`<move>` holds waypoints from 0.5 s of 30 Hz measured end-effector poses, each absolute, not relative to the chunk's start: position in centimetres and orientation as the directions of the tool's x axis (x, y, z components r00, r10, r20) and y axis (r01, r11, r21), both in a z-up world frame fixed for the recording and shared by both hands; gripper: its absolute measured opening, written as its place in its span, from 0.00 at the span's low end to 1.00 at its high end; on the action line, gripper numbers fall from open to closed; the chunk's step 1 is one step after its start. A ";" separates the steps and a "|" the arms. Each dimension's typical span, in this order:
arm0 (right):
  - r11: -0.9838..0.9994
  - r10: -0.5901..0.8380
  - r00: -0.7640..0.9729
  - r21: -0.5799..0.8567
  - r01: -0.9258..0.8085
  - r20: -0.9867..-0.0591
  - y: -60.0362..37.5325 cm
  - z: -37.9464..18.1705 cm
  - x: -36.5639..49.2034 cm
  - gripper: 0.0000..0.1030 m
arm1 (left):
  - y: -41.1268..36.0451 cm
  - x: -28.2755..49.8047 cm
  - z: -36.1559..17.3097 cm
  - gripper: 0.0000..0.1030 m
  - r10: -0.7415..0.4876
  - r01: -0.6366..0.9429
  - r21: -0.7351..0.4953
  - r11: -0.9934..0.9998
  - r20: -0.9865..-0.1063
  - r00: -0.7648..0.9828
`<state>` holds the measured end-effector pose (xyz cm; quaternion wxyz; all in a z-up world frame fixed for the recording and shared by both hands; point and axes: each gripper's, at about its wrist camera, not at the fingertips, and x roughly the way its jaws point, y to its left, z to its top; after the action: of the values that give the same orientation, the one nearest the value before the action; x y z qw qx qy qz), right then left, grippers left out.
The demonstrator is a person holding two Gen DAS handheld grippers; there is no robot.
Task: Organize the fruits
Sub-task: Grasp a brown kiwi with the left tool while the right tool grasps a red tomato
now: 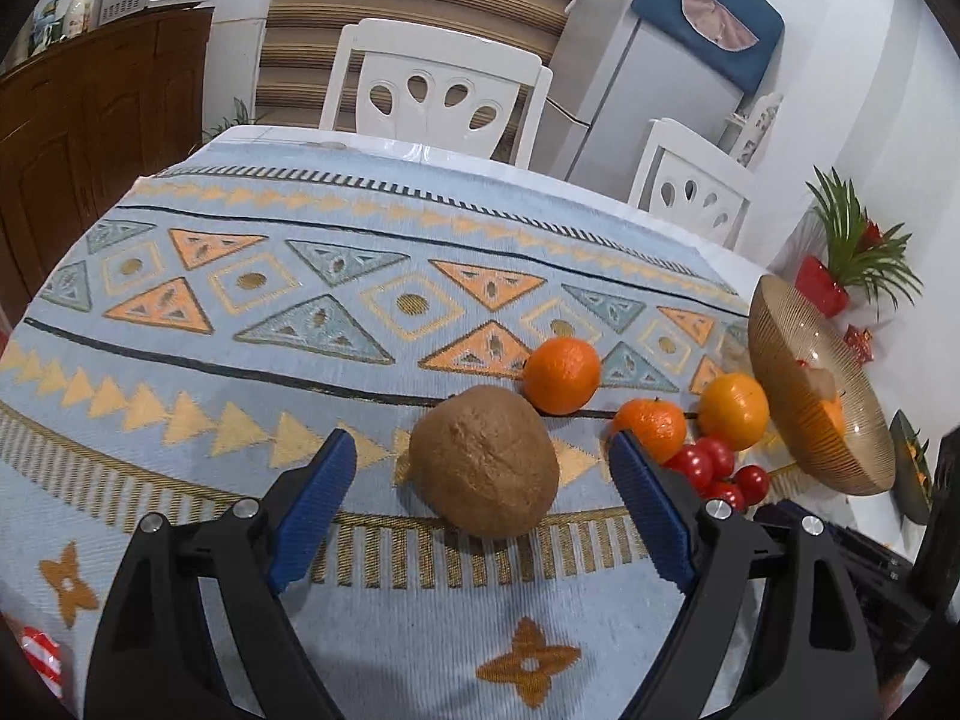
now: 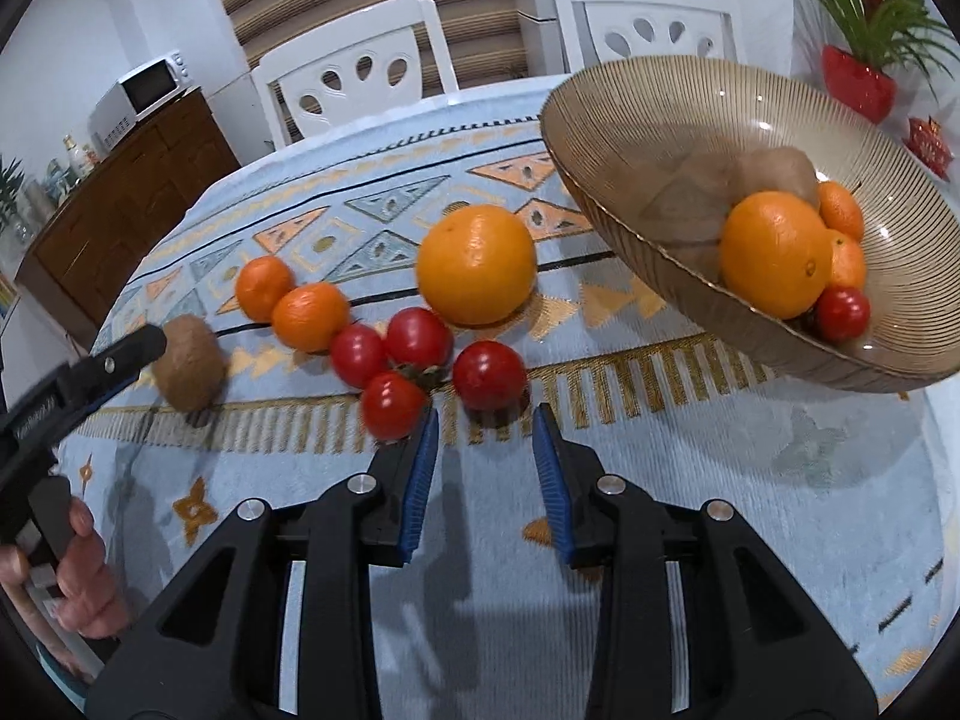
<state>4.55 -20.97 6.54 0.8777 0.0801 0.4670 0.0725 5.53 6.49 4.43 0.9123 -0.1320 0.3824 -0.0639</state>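
A brown kiwi (image 1: 486, 461) lies on the patterned tablecloth, between the tips of my open left gripper (image 1: 483, 456), untouched. It also shows in the right wrist view (image 2: 189, 363). Two tangerines (image 1: 562, 375) (image 1: 651, 427), a large orange (image 1: 733, 411) and several red tomatoes (image 1: 714, 471) lie to its right. My right gripper (image 2: 486, 435) is open and empty, just in front of one tomato (image 2: 489, 375). A ribbed amber glass bowl (image 2: 606, 120) at the right holds an orange (image 2: 774, 255), tangerines, a tomato and kiwis.
Two white chairs (image 1: 432, 90) stand at the table's far side. A red pot with a green plant (image 1: 840, 282) sits at the right edge beyond the bowl. A wooden cabinet (image 1: 90, 120) with a microwave stands at the left.
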 end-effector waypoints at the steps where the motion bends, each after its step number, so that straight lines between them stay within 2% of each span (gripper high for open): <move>1: 0.978 0.197 0.553 0.205 -0.048 -0.809 -21.0 6.4 4.9 0.33 | 6.4 5.6 4.3 0.83 -0.215 0.015 -0.286 0.958 -0.681 0.700; 15: 0.984 0.169 0.563 0.170 -0.052 -0.809 -20.2 5.3 6.8 0.31 | 4.8 6.2 3.1 0.80 -0.145 0.016 -0.187 0.982 -0.705 0.694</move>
<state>6.77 -20.16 5.26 0.8817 0.0635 0.4632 0.0626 6.21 4.78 3.06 0.9166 -0.0831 0.3886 -0.0441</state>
